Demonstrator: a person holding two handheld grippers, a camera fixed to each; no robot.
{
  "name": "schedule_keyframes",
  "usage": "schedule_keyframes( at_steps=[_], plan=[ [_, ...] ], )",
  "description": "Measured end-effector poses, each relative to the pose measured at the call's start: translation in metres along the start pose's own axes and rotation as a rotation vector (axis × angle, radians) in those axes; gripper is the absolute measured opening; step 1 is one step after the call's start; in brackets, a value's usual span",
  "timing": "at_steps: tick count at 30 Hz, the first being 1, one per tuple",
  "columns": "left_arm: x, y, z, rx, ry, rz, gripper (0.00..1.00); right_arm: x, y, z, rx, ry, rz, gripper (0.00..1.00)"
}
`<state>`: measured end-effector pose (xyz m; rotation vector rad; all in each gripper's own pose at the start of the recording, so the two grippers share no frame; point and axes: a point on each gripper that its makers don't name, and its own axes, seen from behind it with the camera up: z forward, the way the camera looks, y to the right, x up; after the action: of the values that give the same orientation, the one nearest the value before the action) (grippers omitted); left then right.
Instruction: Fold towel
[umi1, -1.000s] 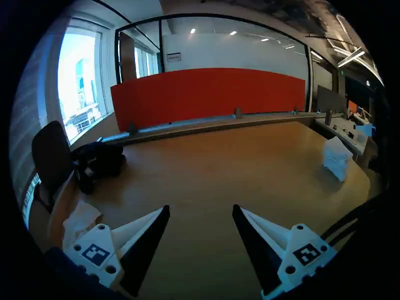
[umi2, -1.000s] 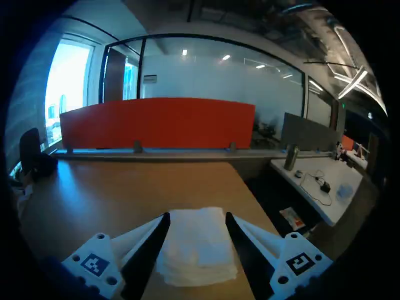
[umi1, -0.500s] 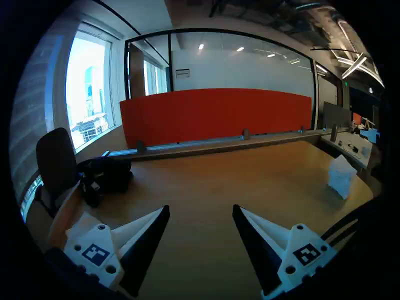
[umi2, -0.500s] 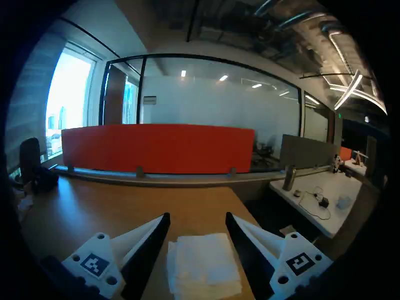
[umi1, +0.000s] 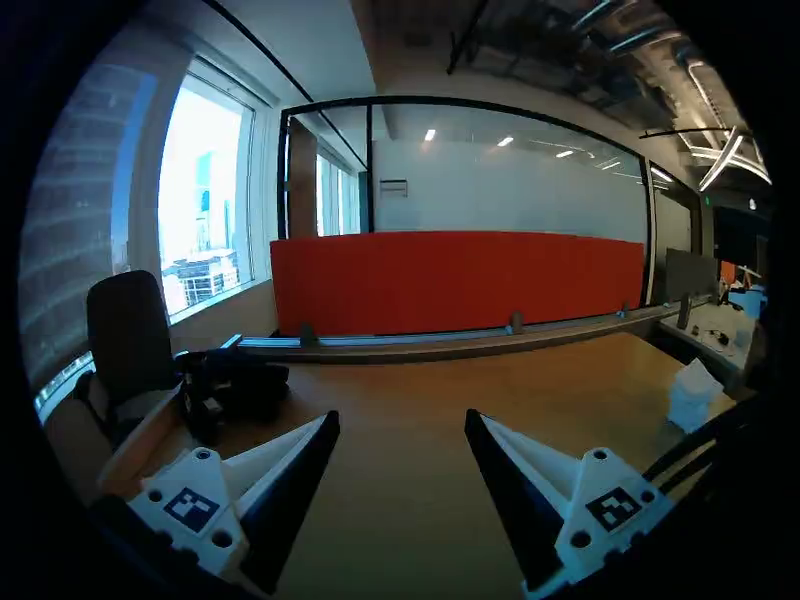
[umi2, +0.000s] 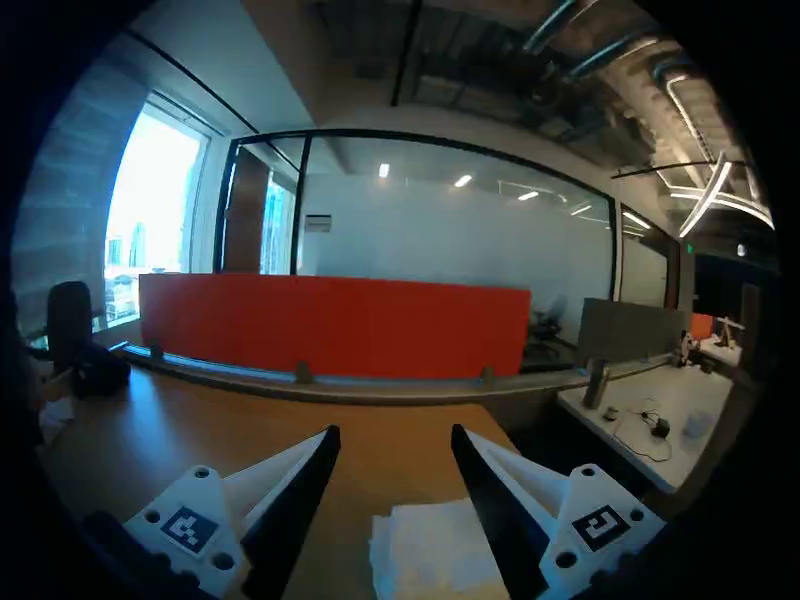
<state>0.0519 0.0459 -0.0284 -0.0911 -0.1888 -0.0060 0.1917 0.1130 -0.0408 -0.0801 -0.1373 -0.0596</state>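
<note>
Left gripper view: left tongs (umi1: 400, 455), fingers spread apart, nothing between them, held level over bare wood of the surface (umi1: 420, 400), probably parked there to leave working room free. Towel stack (umi1: 692, 393), white, folded, stood near the surface's far right edge, well apart from these tongs. Black chair (umi1: 125, 335) and a dark bag (umi1: 235, 385) sat at the left end below the window (umi1: 200, 240); red partition (umi1: 455, 280) ran along the back edge. Right gripper view: right tongs (umi2: 395, 470), likewise released, pointed across the room rather than down. Towel stack (umi2: 435, 545) lay low in view, under and between the two fingers, neither finger seen pressing on it; the placement suggested tongs poised just above the stack, either for picking a sheet or just clear of it. Red partition (umi2: 330, 325) behind; a neighbouring white desk (umi2: 650, 410) stood off to the right.
</note>
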Motion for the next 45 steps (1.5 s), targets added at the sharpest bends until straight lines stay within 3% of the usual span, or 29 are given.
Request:
schedule_keyframes(
  at_steps=[12, 18, 30, 36, 45],
  plan=[
    [0.025, -0.003, 0.005, -0.005, 0.057, -0.043, 0.93, 0.022, -0.068, 0.013, 0.062, 0.034, 0.025, 0.85],
    [0.025, -0.004, 0.008, -0.009, 0.062, -0.058, 0.93, 0.031, -0.103, 0.019, 0.091, 0.051, 0.040, 0.85],
    [0.020, -0.014, 0.015, 0.025, 0.063, -0.041, 0.93, 0.049, -0.120, 0.031, 0.084, 0.044, 0.057, 0.85],
    [0.026, -0.011, 0.019, 0.033, 0.083, 0.001, 0.93, 0.056, -0.134, 0.033, 0.108, 0.033, 0.046, 0.85],
    [0.016, -0.008, 0.023, 0.032, 0.109, 0.003, 0.93, 0.055, -0.143, 0.038, 0.106, 0.022, 0.040, 0.85]
  ],
)
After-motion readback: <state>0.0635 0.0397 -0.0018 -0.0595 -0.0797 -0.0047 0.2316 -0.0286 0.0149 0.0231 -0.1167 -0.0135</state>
